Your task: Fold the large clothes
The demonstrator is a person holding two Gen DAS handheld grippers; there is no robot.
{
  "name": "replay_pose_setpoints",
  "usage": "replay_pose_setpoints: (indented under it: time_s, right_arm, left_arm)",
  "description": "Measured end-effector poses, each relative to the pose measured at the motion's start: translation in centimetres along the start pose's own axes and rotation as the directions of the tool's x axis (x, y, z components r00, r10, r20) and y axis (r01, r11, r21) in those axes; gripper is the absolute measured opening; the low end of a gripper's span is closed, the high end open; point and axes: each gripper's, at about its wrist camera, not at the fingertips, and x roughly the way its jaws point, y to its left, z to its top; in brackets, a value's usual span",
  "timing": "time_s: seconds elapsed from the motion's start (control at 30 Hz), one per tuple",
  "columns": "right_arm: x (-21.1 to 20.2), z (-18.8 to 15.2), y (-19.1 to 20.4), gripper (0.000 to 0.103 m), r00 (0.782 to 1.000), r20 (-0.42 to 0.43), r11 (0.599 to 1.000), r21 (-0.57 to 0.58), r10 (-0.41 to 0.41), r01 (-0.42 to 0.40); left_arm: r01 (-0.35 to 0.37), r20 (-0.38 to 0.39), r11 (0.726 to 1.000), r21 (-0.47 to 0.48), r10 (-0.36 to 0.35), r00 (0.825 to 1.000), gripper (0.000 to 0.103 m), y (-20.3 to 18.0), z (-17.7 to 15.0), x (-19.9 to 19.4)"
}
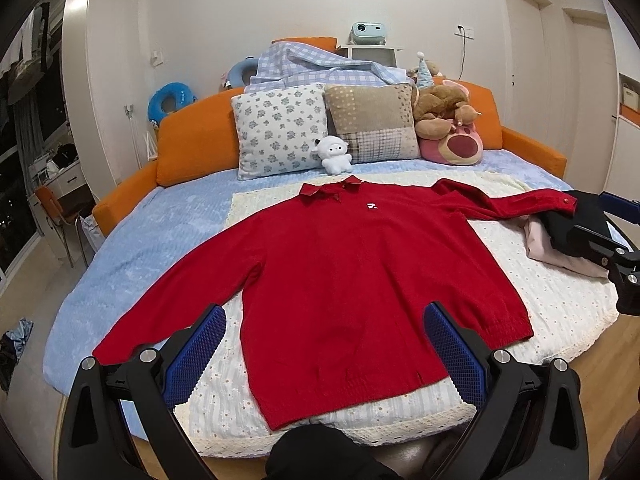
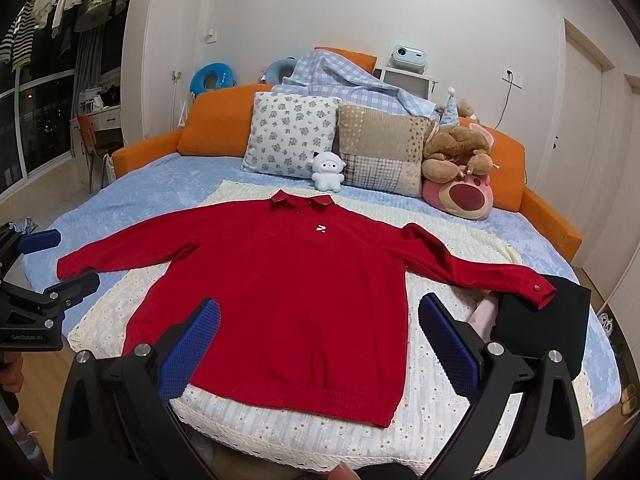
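Note:
A large red collared sweater [image 1: 340, 264] [image 2: 288, 292] lies flat and face up on a cream blanket [image 1: 560, 280] [image 2: 440, 408] on the bed, both sleeves spread out sideways. My left gripper [image 1: 324, 340] hovers open above the hem's left part, nothing between its blue pads. My right gripper [image 2: 318, 340] hangs open above the hem's right part, also empty. Each gripper shows at the edge of the other's view: the right gripper [image 1: 612, 228] and the left gripper [image 2: 48, 256].
A folded black garment [image 2: 548, 328] on a pink one [image 1: 556, 248] lies under the right cuff. Pillows [image 1: 280, 130], a white plush [image 2: 327, 171] and stuffed bears [image 2: 460, 172] sit by the orange headboard [image 1: 192, 148]. The bed's rounded front edge is just below me.

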Motion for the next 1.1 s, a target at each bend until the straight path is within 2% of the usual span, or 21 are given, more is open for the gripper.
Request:
replay_pose_setpoints:
  time_s: [1.1]
  right_arm:
    - [-0.18, -0.51, -0.11, 0.098, 1.0, -0.013, 1.0, -0.007, 0.0, 0.0]
  left_arm:
    - [0.006, -0.004, 1.0, -0.01, -0.006, 1.0, 0.1, 0.21, 0.24, -0.19]
